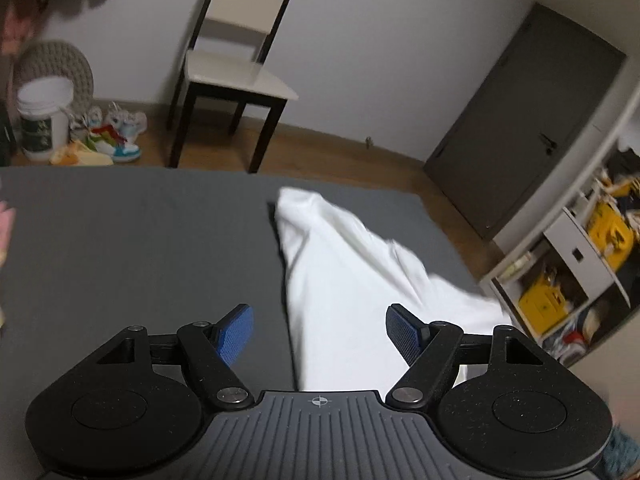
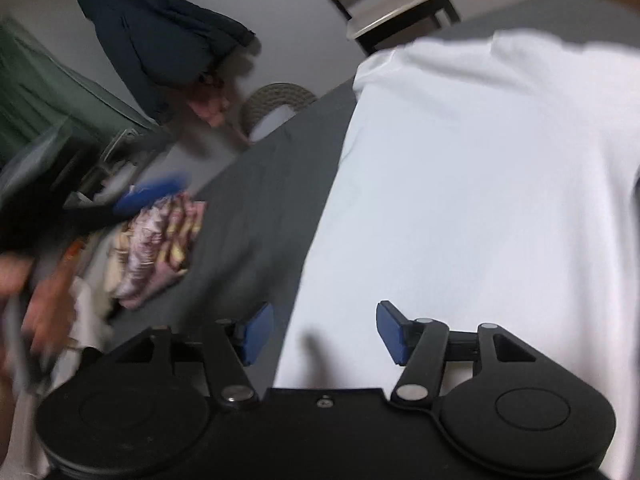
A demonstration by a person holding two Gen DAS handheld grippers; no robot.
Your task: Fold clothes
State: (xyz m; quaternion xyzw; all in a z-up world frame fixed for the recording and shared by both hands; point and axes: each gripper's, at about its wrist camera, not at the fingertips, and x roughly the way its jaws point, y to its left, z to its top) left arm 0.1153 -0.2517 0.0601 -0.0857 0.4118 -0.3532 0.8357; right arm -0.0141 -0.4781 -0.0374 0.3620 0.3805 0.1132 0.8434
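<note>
A white garment [image 1: 344, 276] lies on the dark grey bed sheet [image 1: 132, 240], reaching from mid-bed toward the right edge. My left gripper [image 1: 320, 332] hovers open above its near left edge; the blue pads hold nothing. In the right wrist view the same white garment [image 2: 460, 200] fills the right half, spread fairly flat on the grey sheet [image 2: 248, 232]. My right gripper [image 2: 325, 330] is open over the garment's left edge, nothing between its pads. The other gripper's blue pad [image 2: 148, 194] shows blurred at the left, with a hand [image 2: 36, 300] below it.
A pile of patterned clothes [image 2: 156, 248] lies on the bed's left side. Beyond the bed stand a white-seated chair [image 1: 236, 76], a white bucket [image 1: 40, 120], shoes [image 1: 116, 136], a dark door [image 1: 524, 128] and a shelf unit [image 1: 576, 264]. A dark jacket [image 2: 160, 48] hangs on the wall.
</note>
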